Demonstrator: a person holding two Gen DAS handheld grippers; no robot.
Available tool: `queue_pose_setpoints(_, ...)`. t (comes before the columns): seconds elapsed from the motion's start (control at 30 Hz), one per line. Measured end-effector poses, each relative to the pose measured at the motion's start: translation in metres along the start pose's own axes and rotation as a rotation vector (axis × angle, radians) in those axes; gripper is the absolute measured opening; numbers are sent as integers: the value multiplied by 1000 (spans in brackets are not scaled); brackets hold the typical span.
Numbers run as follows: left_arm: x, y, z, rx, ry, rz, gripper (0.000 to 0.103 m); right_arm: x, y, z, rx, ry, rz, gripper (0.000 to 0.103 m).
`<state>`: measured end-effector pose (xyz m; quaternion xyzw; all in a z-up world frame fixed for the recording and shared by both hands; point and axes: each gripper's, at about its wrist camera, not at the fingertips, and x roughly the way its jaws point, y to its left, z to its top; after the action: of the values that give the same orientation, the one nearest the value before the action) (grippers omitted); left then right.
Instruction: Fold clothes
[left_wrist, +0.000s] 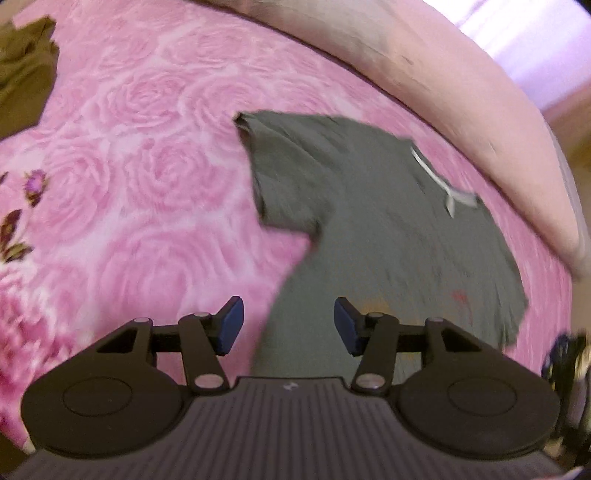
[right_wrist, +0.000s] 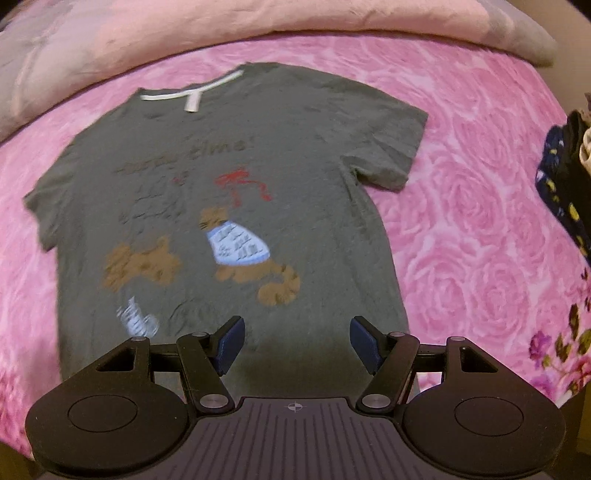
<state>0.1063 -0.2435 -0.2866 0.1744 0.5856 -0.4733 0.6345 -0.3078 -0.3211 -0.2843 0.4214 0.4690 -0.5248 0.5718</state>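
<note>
Grey T-shirt (right_wrist: 229, 206) lies spread flat, front up, on the bed (right_wrist: 461, 229), whose cover is pink with a rose pattern. Its collar, with a white band and tag, points toward the pale pink blanket (right_wrist: 184, 33) bunched along the bed's far edge; both short sleeves lie out to the sides. Brown cats, a red ribbon and blurred lettering are printed on the shirt's chest.

At the shirt's hem the right gripper (right_wrist: 297, 343) hovers released, its blue pads wide apart with nothing between them. Over the hem's left edge the left gripper (left_wrist: 288, 325) is likewise released, pads apart and empty; I cannot tell whether either touches the cloth.

Away from the shirt's left sleeve, an olive garment (left_wrist: 26, 85) lies on the bed. Beyond the right sleeve, at the bed's edge, is a dark floral cloth (right_wrist: 561, 188)
</note>
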Motion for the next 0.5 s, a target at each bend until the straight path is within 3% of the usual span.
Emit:
queue_pose_setpoints(0.23,79,45,61,-148,-139,-105,48,59,-17,21,47,-1,-45,66)
queue_pose_setpoints(0.5,132,64,91,-188,-295,-202,48,102,-43,50,69,-55,-77,66)
